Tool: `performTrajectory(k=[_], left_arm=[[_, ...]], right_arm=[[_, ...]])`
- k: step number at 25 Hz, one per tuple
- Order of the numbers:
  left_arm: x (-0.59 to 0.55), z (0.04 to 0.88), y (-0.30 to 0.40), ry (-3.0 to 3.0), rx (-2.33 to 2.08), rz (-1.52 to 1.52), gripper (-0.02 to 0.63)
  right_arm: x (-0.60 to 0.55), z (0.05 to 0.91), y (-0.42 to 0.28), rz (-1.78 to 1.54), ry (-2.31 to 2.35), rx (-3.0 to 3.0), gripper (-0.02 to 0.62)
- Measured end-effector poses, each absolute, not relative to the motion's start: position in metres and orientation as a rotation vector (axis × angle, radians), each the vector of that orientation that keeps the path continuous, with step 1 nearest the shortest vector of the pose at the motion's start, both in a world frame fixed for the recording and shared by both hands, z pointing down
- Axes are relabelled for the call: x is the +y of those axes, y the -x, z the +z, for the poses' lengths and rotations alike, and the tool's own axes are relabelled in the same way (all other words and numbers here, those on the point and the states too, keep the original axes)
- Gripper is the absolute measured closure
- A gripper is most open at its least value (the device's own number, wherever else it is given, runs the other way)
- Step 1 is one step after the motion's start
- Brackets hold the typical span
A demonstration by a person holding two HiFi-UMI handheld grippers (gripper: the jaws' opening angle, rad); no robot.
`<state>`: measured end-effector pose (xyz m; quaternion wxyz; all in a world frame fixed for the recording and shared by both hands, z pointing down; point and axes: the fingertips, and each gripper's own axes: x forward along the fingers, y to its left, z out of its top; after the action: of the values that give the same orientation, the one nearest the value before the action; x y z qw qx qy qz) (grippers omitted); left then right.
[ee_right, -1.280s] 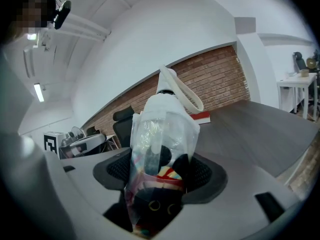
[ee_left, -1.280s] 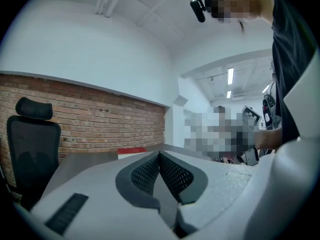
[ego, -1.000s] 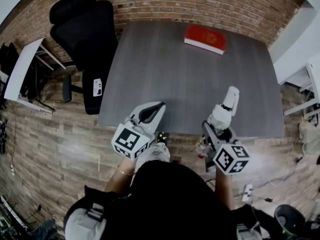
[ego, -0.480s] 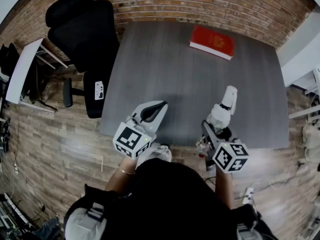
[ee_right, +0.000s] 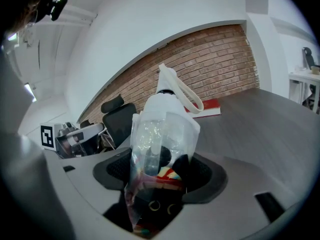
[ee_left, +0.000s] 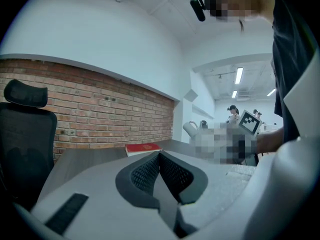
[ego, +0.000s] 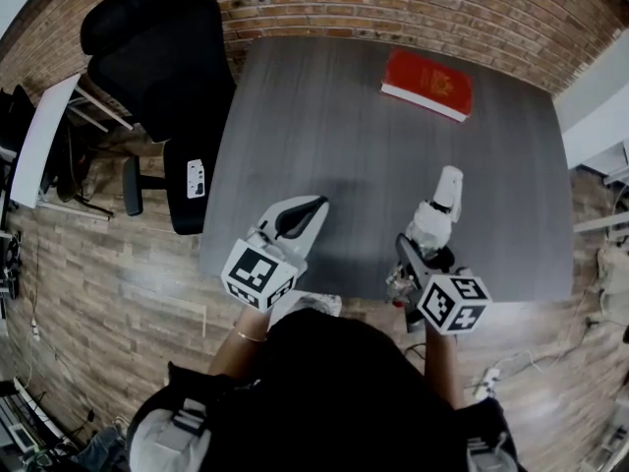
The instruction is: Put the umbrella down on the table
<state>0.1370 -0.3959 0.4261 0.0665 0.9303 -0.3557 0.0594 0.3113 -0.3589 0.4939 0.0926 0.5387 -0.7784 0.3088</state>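
Note:
My right gripper [ego: 429,252] [ee_right: 161,170] is shut on a folded umbrella [ego: 439,211] [ee_right: 161,126]. The umbrella has a white handle with a loop strap, and a clear plastic sleeve covers its dark, colourful body. It points forward over the near edge of the grey table [ego: 334,126], held above the top. My left gripper [ego: 303,211] [ee_left: 160,160] is shut with nothing between its jaws, and hovers over the table's near left part.
A red book [ego: 428,84] [ee_left: 144,148] [ee_right: 209,107] lies at the table's far right. A black office chair [ego: 157,52] [ee_left: 22,134] stands left of the table. A brick wall runs behind it. More desks and people show far to the right in the left gripper view.
Both grippers keep nearly the same pose, with the umbrella still held. The head view has drifted, so the table and book sit a little further right and lower in the frame.

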Motion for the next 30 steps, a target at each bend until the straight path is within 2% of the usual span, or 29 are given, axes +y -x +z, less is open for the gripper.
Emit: performTrajectory(k=[30], left_arm=[[-0.468,0.450,-0.078,-2.765,-1.080,0.156,0.604]], right_arm=[[-0.423,0.546,-0.266,0.965,-1.560,-2.179,0.305]])
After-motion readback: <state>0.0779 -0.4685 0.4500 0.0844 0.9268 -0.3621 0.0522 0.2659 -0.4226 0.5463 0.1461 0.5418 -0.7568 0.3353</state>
